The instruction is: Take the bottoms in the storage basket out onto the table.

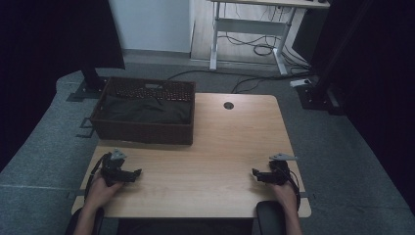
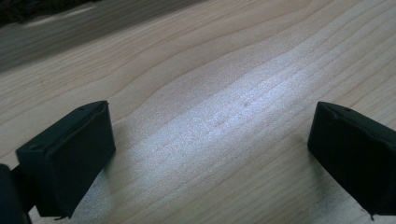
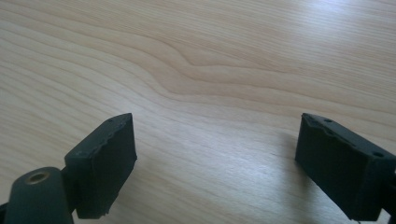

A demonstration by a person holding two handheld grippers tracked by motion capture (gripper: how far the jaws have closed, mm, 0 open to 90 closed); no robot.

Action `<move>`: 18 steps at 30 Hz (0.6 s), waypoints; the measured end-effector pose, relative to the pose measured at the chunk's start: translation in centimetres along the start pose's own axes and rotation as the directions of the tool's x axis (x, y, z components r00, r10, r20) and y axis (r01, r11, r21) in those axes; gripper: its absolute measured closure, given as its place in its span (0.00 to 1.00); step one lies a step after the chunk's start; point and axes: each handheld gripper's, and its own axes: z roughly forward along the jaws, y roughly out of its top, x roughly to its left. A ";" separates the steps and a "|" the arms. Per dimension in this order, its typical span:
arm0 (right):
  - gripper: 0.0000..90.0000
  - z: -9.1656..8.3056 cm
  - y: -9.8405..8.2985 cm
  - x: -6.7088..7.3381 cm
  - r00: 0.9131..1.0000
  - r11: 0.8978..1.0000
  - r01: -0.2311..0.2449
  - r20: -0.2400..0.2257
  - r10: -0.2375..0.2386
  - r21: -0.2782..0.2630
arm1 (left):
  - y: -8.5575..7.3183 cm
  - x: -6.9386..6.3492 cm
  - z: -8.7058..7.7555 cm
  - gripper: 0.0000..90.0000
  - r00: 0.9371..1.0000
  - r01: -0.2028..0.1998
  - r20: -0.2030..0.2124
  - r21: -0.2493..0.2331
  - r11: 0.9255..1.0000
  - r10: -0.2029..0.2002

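Note:
My left gripper (image 1: 138, 172) rests on the wooden table (image 1: 215, 147) near its front left, held by a hand. Its jaws stand wide apart in the left gripper view (image 2: 210, 149), with bare wood between them. My right gripper (image 1: 254, 173) rests near the front right, pointing inward. It is open too (image 3: 215, 154), with nothing between its black pads (image 3: 105, 158). A dark woven basket (image 1: 142, 131) with dark cloth (image 1: 142, 110) inside stands at the table's back left, well beyond the left gripper.
A round cable hole (image 1: 228, 105) sits near the table's far edge. Beyond the table stand a white desk frame (image 1: 244, 29) and loose cables (image 1: 259, 46) on the floor. A black pad (image 1: 270, 215) lies at the front edge under the right forearm.

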 end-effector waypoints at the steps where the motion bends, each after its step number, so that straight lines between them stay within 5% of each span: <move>1: 0.14 -0.1 0.1 0.1 1.000 1.000 0.003 0.000 -0.003 -0.002 | 0.0 0.0 0.0 0.00 1.000 0.000 0.000 0.000 1.000 0.000; 13: 0.13 -0.7 1.4 1.3 0.998 0.999 0.043 -0.050 -0.044 -0.014 | 0.0 -0.1 0.0 0.00 1.000 0.008 -0.009 0.001 1.000 -0.008; 18: 0.13 -0.9 2.8 2.3 0.993 0.995 0.097 -0.065 -0.099 -0.030 | 0.0 -0.1 0.0 0.00 1.000 0.008 -0.008 0.001 1.000 -0.008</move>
